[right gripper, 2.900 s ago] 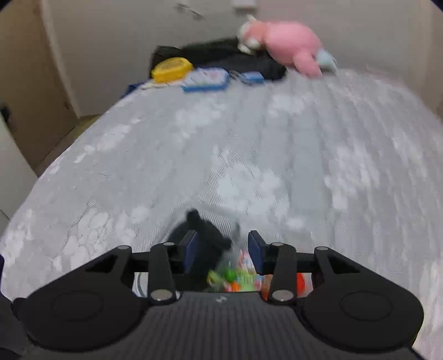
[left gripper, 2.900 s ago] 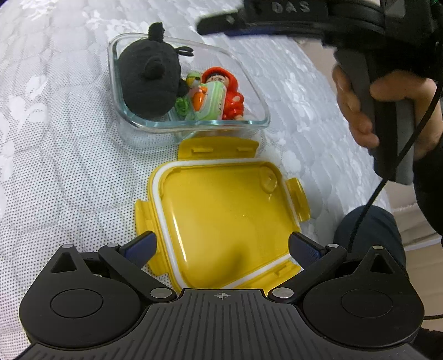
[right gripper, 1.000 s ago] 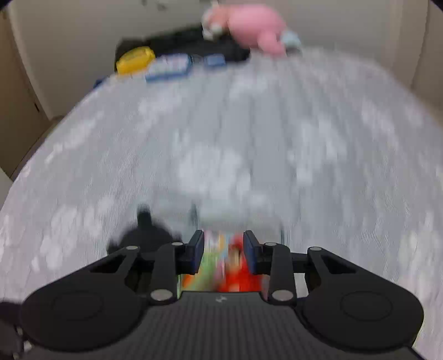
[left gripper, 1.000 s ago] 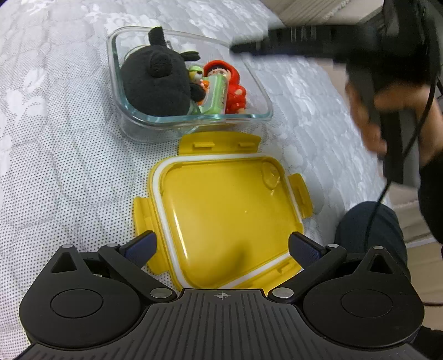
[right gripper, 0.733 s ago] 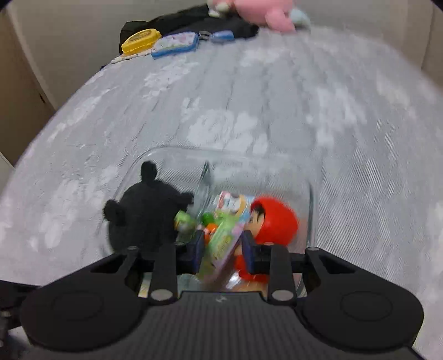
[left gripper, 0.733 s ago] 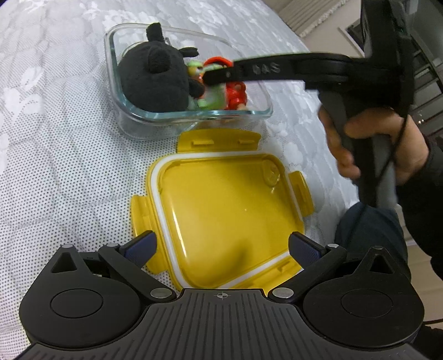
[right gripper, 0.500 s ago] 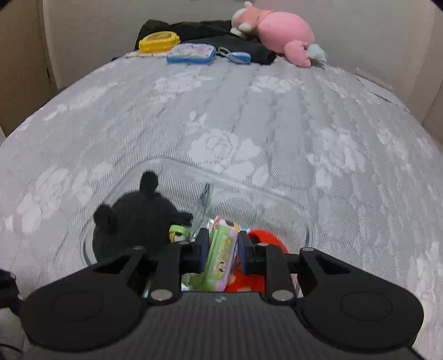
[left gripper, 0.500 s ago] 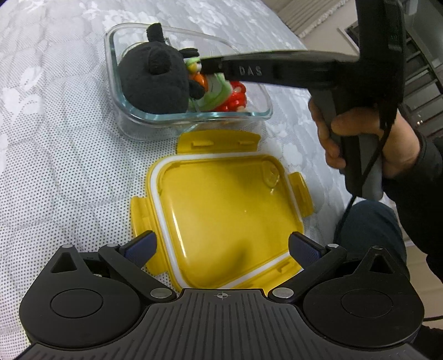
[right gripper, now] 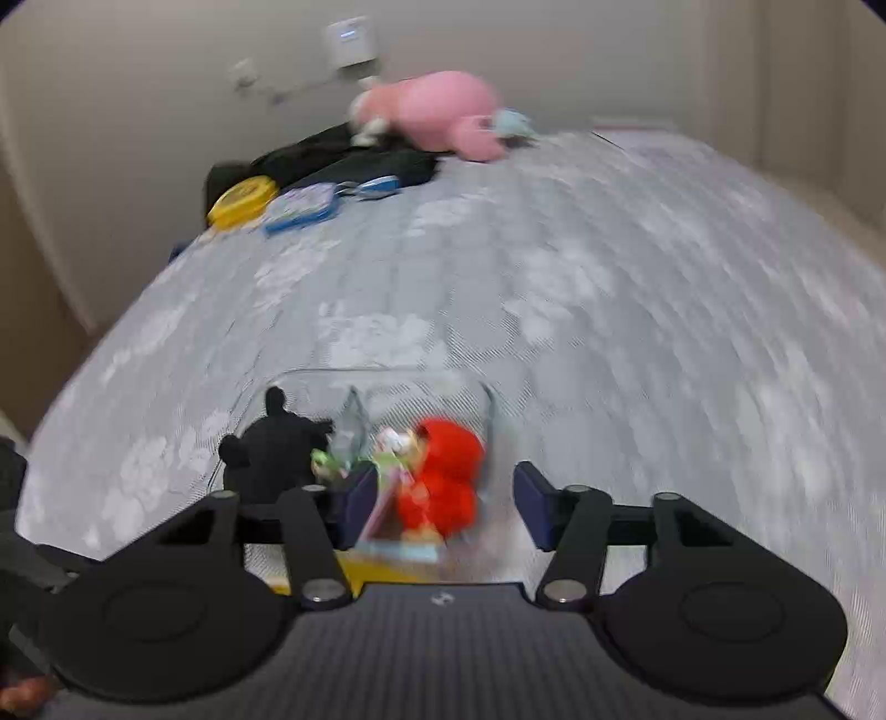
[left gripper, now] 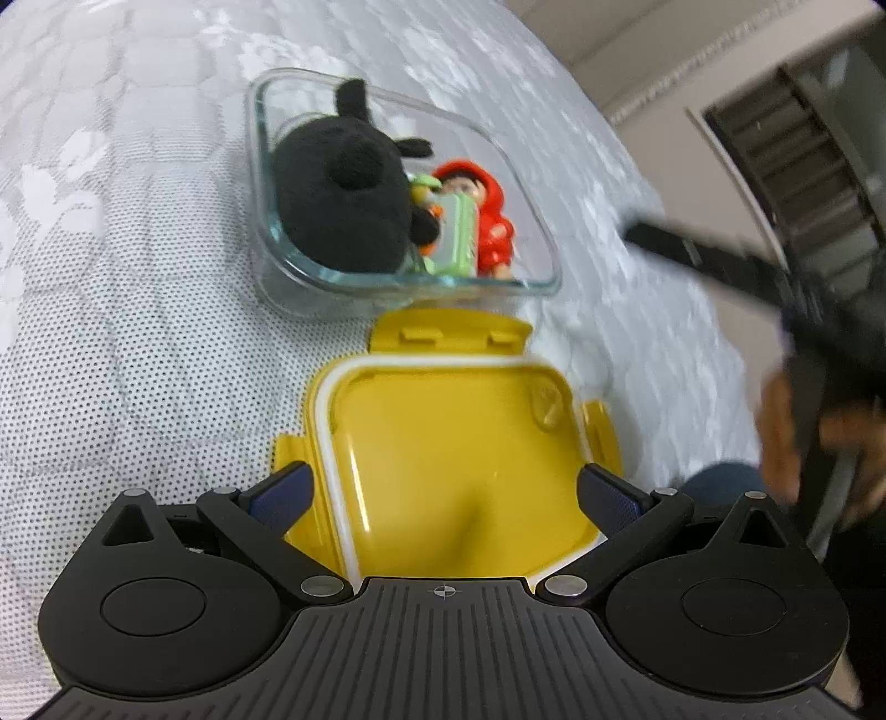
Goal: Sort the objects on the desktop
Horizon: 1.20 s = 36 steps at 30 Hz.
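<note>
A clear glass container [left gripper: 266,166] on the white bedspread holds a black plush toy [left gripper: 343,205], a green pack [left gripper: 457,238] and a red-hooded figure [left gripper: 490,232]. A yellow lid [left gripper: 454,454] lies upside down in front of it. My left gripper [left gripper: 443,493] is open and empty, its fingers on either side of the lid's near part. My right gripper [right gripper: 443,504] is open and empty, just short of the container [right gripper: 487,399], above the red figure [right gripper: 448,471] and black plush [right gripper: 271,448]. It shows blurred at the right of the left wrist view [left gripper: 720,266].
At the far end of the bed lie a pink plush toy [right gripper: 437,111], black fabric [right gripper: 343,160], a yellow round tin [right gripper: 243,199] and a blue case [right gripper: 302,207]. A wall socket [right gripper: 349,44] is behind. The bed edge drops at the right [left gripper: 692,332].
My right gripper has let go of the green pack, opened, and pulled back from the container to the right. The pack now lies between the plush and the red figure. My left gripper stays open.
</note>
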Each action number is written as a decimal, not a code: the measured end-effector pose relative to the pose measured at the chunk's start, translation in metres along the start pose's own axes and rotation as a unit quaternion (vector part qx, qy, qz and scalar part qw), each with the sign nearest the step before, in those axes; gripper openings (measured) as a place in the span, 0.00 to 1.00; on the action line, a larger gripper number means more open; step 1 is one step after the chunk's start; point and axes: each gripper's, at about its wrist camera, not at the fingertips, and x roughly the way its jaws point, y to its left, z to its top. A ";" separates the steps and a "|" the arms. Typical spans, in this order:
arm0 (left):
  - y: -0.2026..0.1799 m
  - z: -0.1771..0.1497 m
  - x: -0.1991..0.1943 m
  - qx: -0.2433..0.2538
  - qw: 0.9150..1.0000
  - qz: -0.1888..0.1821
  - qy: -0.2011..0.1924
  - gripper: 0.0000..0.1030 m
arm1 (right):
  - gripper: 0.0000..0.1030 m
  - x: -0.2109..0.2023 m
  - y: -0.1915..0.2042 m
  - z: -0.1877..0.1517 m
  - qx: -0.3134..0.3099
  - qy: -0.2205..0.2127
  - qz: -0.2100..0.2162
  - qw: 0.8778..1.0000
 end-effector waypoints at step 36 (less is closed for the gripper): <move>-0.067 -0.072 -0.011 -0.040 0.968 0.194 -0.151 1.00 | 0.62 -0.015 -0.060 -0.070 0.108 0.057 -0.023 0.992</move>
